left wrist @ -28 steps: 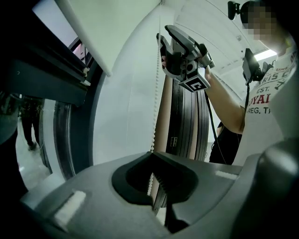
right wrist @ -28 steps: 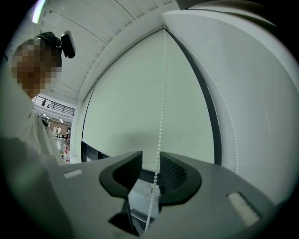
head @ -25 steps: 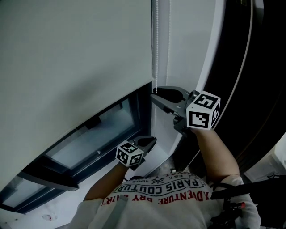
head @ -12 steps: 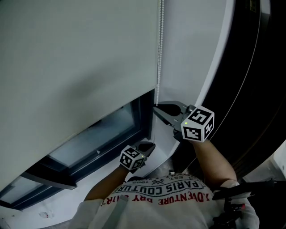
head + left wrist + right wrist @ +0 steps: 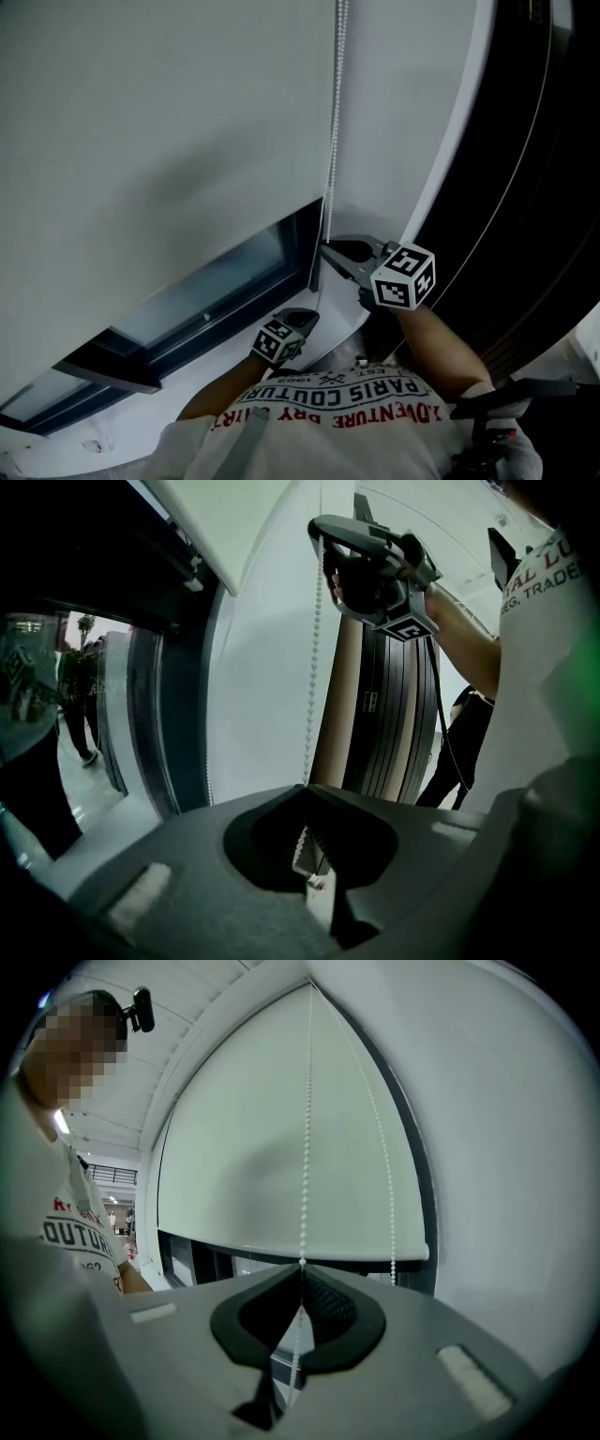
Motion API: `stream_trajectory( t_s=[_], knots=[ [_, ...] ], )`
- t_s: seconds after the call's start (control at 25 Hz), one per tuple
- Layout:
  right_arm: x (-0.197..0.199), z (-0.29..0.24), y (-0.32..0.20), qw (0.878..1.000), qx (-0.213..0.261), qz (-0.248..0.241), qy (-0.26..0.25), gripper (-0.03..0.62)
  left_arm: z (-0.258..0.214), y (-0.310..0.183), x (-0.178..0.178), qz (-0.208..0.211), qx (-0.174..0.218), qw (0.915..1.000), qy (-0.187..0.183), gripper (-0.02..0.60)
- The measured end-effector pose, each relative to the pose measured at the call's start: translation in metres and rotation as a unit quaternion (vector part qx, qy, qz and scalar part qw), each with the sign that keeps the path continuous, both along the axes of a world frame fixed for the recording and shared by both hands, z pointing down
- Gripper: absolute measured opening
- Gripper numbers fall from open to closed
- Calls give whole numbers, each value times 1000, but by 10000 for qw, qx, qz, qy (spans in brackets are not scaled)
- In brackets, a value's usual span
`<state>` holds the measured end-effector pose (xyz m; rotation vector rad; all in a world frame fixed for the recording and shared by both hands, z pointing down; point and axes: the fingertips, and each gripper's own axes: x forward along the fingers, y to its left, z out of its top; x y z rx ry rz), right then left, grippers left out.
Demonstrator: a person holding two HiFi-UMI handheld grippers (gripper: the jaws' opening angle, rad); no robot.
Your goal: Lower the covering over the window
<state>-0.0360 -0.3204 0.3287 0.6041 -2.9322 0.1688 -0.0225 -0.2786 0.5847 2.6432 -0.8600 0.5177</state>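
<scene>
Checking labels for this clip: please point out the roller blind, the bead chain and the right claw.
roller blind [image 5: 169,141]: head view, middle of its fabric.
bead chain [image 5: 334,112]: head view, upper stretch beside the blind's edge.
right claw [image 5: 324,247]: head view, its closed tips, pinching the chain.

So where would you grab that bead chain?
Pinch one hanging strand of the bead chain, near the bottom edge of the blind, from the room side. It hangs straight, clear of the wall, and its beads resist slipping; the right gripper grips it so.
</scene>
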Motion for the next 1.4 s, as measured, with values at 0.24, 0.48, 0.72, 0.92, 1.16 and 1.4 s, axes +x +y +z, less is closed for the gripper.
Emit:
stream_trajectory(
  t_s=[0.24, 0.48, 0.72, 0.92, 1.16, 1.4],
  knots=[
    [7, 48, -16, 9997, 0, 23, -262, 8, 27, -3, -17, -184, -35, 9998, 111, 64],
    [2, 43, -10, 9996, 109, 104, 247, 106, -58, -3, -23, -329, 232, 9948, 933, 81],
    [4, 81, 9, 9985, 124, 233, 474, 211, -105, 10, -36, -761, 829, 9880, 1057, 71],
    [13, 105, 19, 9961, -175, 640, 576, 246, -139, 40, -47, -1002, 842, 9824, 1331, 54],
    [32, 126, 64, 9954, -808, 517, 42, 224, -148, 90, -34, -915, 829, 9820, 1427, -2],
    [46, 125, 121, 9943, -914, 259, -493, -2, -144, 130, -15, -479, 787, 9885, 1203, -2]
  ],
)
